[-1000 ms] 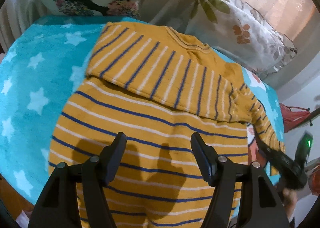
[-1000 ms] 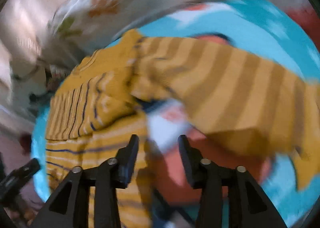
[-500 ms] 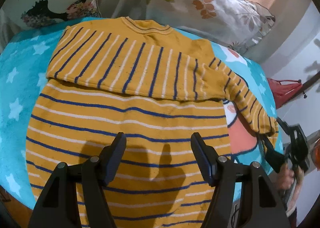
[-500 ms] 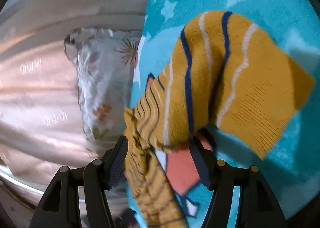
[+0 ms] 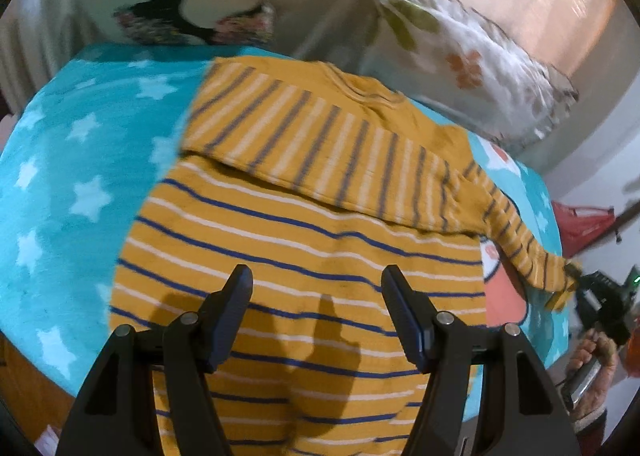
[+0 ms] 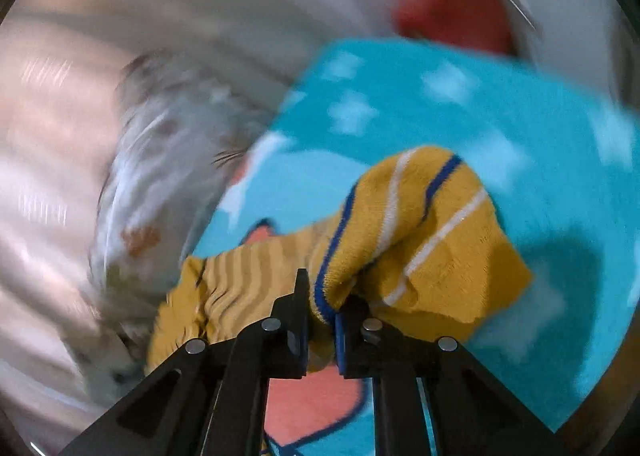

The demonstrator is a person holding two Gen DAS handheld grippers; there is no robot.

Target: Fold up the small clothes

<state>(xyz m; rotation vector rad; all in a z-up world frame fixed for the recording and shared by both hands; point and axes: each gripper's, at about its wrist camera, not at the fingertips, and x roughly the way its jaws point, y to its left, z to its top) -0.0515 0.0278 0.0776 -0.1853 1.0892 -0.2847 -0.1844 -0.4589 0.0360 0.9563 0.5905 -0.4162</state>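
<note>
The yellow striped sweater [image 5: 304,248] is spread on the star blanket [image 5: 72,159], its right sleeve [image 6: 420,223] being clamped at the cuff by the closing right gripper [image 6: 322,316], while the left gripper [image 5: 316,308] is held apart above the body.
</note>
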